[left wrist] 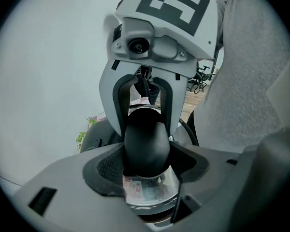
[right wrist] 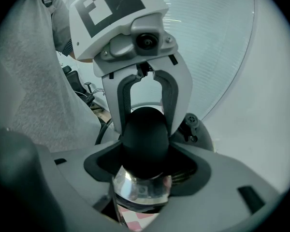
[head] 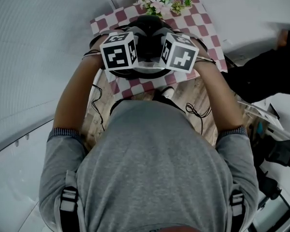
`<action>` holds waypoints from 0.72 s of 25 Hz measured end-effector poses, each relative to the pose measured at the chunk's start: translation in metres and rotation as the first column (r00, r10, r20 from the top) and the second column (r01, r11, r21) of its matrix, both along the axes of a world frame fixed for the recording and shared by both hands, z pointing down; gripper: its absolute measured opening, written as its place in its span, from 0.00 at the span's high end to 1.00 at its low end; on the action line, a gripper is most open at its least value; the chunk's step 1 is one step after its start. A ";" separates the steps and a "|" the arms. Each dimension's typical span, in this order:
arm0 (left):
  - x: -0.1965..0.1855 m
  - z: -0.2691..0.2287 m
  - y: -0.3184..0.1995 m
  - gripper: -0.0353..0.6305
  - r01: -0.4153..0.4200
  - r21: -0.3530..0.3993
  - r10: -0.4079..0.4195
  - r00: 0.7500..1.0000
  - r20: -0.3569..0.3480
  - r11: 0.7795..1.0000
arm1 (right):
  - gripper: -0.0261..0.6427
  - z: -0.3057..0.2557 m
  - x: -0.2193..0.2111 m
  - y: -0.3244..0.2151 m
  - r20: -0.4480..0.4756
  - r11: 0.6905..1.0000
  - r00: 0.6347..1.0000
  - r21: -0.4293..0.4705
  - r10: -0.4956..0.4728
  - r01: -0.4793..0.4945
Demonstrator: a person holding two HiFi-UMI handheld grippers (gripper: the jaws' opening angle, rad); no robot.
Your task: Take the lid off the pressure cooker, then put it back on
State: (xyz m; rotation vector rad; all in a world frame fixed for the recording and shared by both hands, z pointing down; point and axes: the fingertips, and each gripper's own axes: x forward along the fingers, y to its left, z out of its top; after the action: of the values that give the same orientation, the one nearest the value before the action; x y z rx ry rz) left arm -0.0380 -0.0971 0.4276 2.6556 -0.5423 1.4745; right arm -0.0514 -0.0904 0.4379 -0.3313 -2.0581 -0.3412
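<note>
The pressure cooker [head: 150, 30] is located over the red-and-white checkered cloth [head: 203, 25] at the far end of the wooden table [head: 193, 93], just beside a small bunch of artificial flowers [head: 159, 1]. The black lid [right wrist: 203, 139] covers the top of the cooker, and the steel body [left wrist: 152, 195] shows directly beneath it; a small printed label [left wrist: 134, 190] is fixed to the body wall. Whether the lid is locked or merely resting on the body cannot be determined. Whether the cooker stands on the cloth or is held just clear of it also cannot be determined. The left gripper [left wrist: 147, 167] is clamped on the left side handle [left wrist: 145, 139], a rounded black knob that fills the gap between both jaw pads. The right gripper [right wrist: 147, 166] is clamped in the same manner on the right side handle [right wrist: 145, 134], with the steel body and a patch of the checkered cloth visible below it. The two grippers face each other across the cooker, and both point steeply downward. In the head view the two marker cubes sit close together above the lid, and both forearms reach forward from the person's grey shirt [head: 154, 168].
</note>
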 end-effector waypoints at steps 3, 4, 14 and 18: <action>0.016 0.001 -0.010 0.49 0.021 0.002 -0.021 1.000 -0.002 1.000 | 0.53 0.000 0.016 -0.010 -0.006 1.000 1.000 0.008 -0.024 0.024; 0.022 0.001 -0.013 0.49 0.026 0.001 -0.026 1.000 -0.002 1.000 | 0.53 0.000 0.021 -0.013 -0.008 1.000 1.000 0.010 -0.028 0.028; 0.083 0.013 -0.047 0.49 0.044 -0.004 -0.044 0.999 0.011 0.999 | 0.53 0.012 0.083 -0.047 -0.043 0.999 0.999 0.014 -0.032 0.033; 0.104 0.021 -0.061 0.49 0.045 -0.005 -0.045 0.999 0.016 0.999 | 0.53 0.018 0.104 -0.062 -0.058 0.999 0.998 0.025 -0.027 0.028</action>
State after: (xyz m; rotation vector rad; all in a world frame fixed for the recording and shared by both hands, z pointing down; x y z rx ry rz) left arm 0.0655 -0.1580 0.4490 2.6119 -0.5943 1.4841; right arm 0.0525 -0.1524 0.4561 -0.3499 -1.9921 -0.3704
